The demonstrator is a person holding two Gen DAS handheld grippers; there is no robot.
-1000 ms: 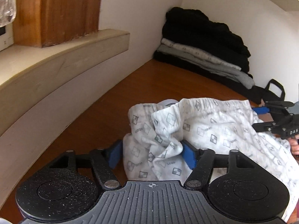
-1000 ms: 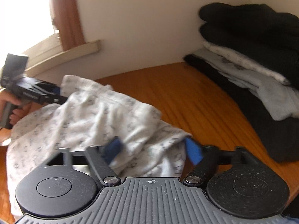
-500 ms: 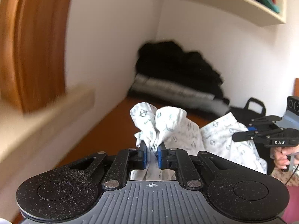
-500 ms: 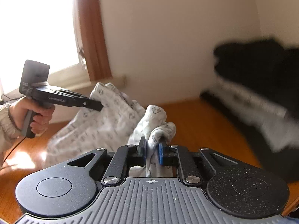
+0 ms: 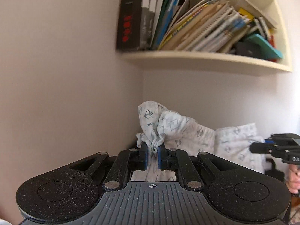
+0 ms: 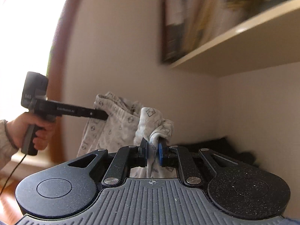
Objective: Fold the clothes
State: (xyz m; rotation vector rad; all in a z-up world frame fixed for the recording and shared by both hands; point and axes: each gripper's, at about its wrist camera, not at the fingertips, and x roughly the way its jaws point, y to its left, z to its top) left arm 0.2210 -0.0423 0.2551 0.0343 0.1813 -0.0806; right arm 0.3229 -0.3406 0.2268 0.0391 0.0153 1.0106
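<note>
Both grippers, left gripper (image 5: 152, 154) and right gripper (image 6: 152, 154), pinch our patterned garment (image 5: 187, 131), which hangs bunched ahead of them; we should spread them evenly to pull it flat.

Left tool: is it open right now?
No, the left tool is shut on a bunch of the patterned cloth.
</note>
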